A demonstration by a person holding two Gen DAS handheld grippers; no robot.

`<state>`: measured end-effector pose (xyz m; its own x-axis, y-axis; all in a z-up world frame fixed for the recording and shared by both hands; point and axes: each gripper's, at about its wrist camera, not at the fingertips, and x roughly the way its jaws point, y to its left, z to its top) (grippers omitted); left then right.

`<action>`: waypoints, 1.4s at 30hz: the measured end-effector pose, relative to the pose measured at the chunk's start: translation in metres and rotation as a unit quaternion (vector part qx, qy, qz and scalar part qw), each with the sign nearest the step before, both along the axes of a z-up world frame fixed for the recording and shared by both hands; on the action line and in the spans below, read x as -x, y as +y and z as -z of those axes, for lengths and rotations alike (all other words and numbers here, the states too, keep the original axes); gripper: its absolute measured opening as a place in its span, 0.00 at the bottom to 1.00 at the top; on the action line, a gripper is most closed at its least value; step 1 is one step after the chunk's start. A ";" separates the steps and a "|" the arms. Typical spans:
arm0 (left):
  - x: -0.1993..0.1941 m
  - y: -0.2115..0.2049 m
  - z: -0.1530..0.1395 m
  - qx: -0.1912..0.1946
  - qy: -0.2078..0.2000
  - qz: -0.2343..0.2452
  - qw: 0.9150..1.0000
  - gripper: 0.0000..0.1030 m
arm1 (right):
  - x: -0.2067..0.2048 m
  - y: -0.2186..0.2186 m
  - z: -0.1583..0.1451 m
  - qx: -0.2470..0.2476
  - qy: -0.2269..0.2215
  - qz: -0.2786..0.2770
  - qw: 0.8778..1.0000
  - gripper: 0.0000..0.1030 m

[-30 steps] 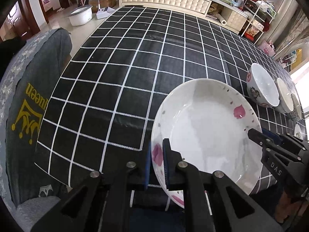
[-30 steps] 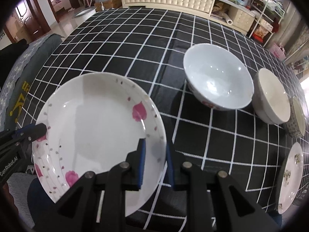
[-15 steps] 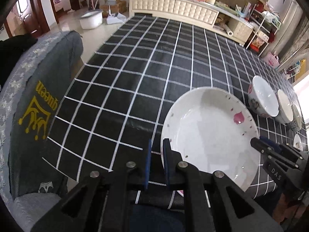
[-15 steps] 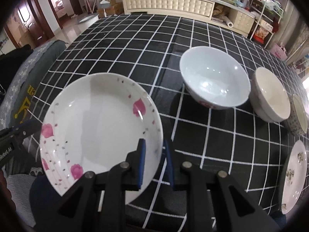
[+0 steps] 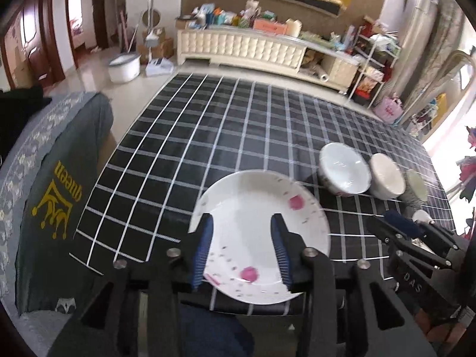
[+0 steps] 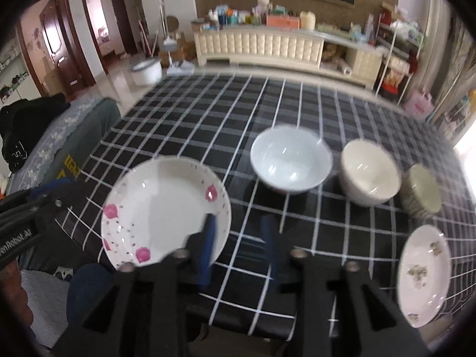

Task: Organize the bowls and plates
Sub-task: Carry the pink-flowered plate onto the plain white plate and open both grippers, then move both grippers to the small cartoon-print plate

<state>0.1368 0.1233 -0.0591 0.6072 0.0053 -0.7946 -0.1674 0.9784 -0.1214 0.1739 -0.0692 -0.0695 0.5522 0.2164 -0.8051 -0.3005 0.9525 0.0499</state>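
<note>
Left gripper [image 5: 242, 238]: jaws opening, blue pads spread on either side of the pink-flowered plate [image 5: 261, 238] and pressing on nothing. The plate lies flat on the black-and-white checked tablecloth [image 5: 208, 136], at its near edge, directly beneath and ahead of the claw.

Right gripper [image 6: 238, 238]: jaws likewise opening, nothing caught between them; its left pad overlaps the plate's right rim in the view (contact cannot be told through the blur), its right pad stands over bare cloth.

Beyond the right claw and slightly to its right stand three bowls in a row, close together: a white bowl [image 6: 290, 163], a cream bowl [image 6: 369, 174] and a smaller patterned bowl [image 6: 421, 192]. Nearer, to the far right of the claw, a second plate [image 6: 424, 270] with a faint green motif lies at the table's near edge, well apart from the flowered plate.

To the left of the left claw, a grey chair cover [image 5: 56, 193] with a yellow crown print stands beside the table.
</note>
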 end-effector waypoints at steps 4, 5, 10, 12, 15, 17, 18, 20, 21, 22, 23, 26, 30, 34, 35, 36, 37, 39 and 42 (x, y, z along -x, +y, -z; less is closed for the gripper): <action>0.009 -0.021 -0.020 -0.014 -0.025 0.012 1.000 0.60 | 0.018 -0.012 -0.028 0.001 -0.055 0.010 0.998 0.75; 0.010 -0.025 -0.024 -0.015 -0.031 0.015 0.999 0.61 | 0.021 -0.015 -0.034 0.003 -0.065 0.012 0.998 0.76; 0.016 -0.044 -0.043 -0.017 -0.054 0.031 0.998 0.69 | 0.029 -0.031 -0.052 0.002 -0.081 0.020 0.996 0.78; 0.019 -0.052 -0.049 -0.016 -0.059 0.039 0.997 0.69 | 0.032 -0.039 -0.057 -0.002 -0.085 0.025 0.996 0.78; 0.019 -0.066 -0.054 -0.018 -0.060 0.054 0.997 0.69 | 0.038 -0.051 -0.065 -0.003 -0.091 0.032 0.995 0.80; 0.020 -0.076 -0.056 -0.024 -0.062 0.055 0.996 0.72 | 0.041 -0.058 -0.067 -0.003 -0.095 0.038 0.995 0.83; 0.020 -0.081 -0.057 -0.025 -0.064 0.058 0.996 0.72 | 0.042 -0.062 -0.068 -0.002 -0.098 0.041 0.994 0.84; 0.021 -0.091 -0.060 -0.027 -0.066 0.065 0.995 0.72 | 0.044 -0.072 -0.070 0.003 -0.104 0.049 0.993 0.84; 0.020 -0.099 -0.060 -0.029 -0.066 0.071 0.995 0.72 | 0.045 -0.079 -0.071 0.004 -0.106 0.054 0.993 0.85; 0.020 -0.102 -0.060 -0.030 -0.066 0.074 0.995 0.72 | 0.046 -0.085 -0.071 0.005 -0.106 0.059 0.993 0.85; 0.019 -0.107 -0.060 -0.032 -0.065 0.079 0.994 0.72 | 0.046 -0.091 -0.072 0.005 -0.107 0.064 0.992 0.86; 0.014 -0.129 -0.060 -0.034 -0.064 0.095 0.993 0.72 | 0.049 -0.111 -0.073 0.007 -0.110 0.076 0.991 0.87; 0.004 -0.161 -0.059 -0.033 -0.058 0.120 0.990 0.72 | 0.047 -0.140 -0.072 0.008 -0.097 0.095 0.991 0.87; -0.007 -0.197 -0.057 -0.035 -0.051 0.147 0.987 0.72 | 0.044 -0.171 -0.068 0.005 -0.084 0.117 0.990 0.87; -0.009 -0.205 -0.055 -0.035 -0.050 0.154 0.986 0.72 | 0.044 -0.181 -0.067 0.005 -0.080 0.124 0.989 0.87; -0.013 -0.216 -0.054 -0.035 -0.047 0.162 0.985 0.72 | 0.043 -0.188 -0.065 0.007 -0.076 0.129 0.989 0.87; -0.016 -0.223 -0.052 -0.033 -0.044 0.167 0.984 0.72 | 0.042 -0.194 -0.063 0.009 -0.073 0.134 0.988 0.87; -0.023 -0.240 -0.049 -0.030 -0.038 0.179 0.983 0.72 | 0.042 -0.211 -0.061 0.010 -0.068 0.144 0.987 0.87; -0.034 -0.267 -0.041 -0.031 -0.025 0.198 0.979 0.72 | 0.040 -0.235 -0.058 0.006 -0.061 0.160 0.985 0.87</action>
